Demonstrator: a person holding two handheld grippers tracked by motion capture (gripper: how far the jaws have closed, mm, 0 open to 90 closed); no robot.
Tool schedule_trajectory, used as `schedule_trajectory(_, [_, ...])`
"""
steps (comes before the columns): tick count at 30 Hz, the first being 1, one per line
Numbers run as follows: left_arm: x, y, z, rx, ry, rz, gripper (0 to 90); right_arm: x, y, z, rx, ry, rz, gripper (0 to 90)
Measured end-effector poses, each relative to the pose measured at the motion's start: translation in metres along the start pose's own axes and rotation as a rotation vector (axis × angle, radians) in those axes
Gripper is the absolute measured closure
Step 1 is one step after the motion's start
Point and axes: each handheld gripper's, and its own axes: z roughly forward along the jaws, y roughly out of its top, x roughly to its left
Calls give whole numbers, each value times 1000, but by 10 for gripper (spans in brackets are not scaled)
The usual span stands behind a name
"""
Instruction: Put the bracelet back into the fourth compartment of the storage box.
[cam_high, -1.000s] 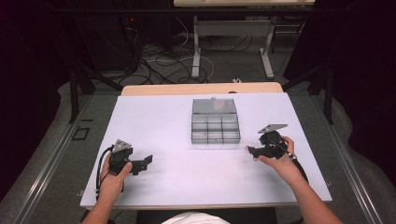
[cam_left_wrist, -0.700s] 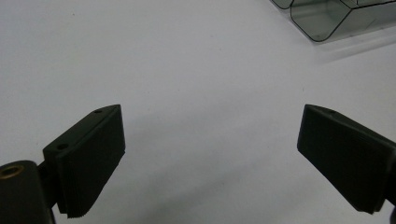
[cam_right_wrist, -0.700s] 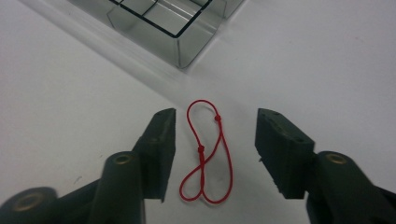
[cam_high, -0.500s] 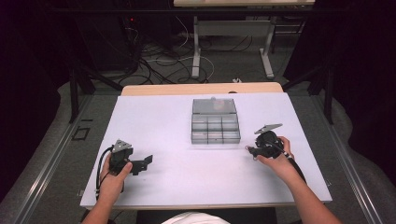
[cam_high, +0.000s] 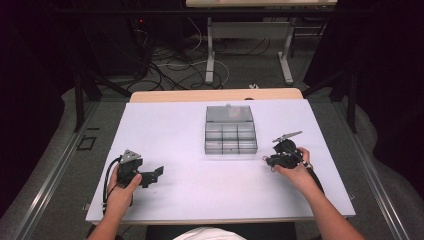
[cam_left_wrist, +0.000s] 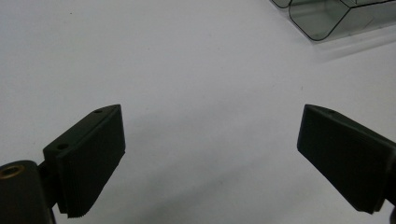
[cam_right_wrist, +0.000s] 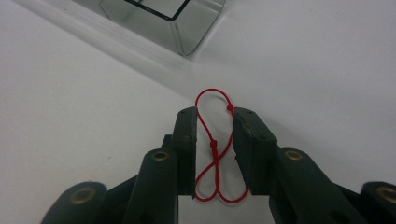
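Right gripper (cam_right_wrist: 215, 140) narrowed around a red cord loop (cam_right_wrist: 215, 149) lying on the white table (cam_high: 180, 135), jaws just closing, pads flanking the cord with small gaps either side, so not yet pinched; probably the start of a pick-up, with the clear compartment box (cam_high: 230, 131) just beyond as the likely destination. Left gripper (cam_left_wrist: 210, 154) gaping wide over bare table, nothing between. From above, cord too small to make out near the right gripper; close up, plainly a knotted figure-eight.

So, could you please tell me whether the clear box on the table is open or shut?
Open: the box has its lid folded back flat, leaving the compartments uncovered.
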Motion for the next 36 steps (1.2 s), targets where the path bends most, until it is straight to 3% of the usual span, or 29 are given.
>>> schedule_trajectory(11, [0, 0, 0, 3, -1, 1, 82, -1, -1, 6, 28, 17, 54, 759])
schedule_trajectory(14, [0, 0, 0, 3, -1, 1, 82, -3, -1, 8, 27, 20, 36, 765])
schedule_trajectory(27, [0, 0, 0, 5, 0, 1, 83, -3, -1, 9, 38, 29, 38, 868])
schedule_trajectory(36, [0, 0, 0, 7, -1, 2, 83, -1, -1, 9, 40, 31, 35, 877])
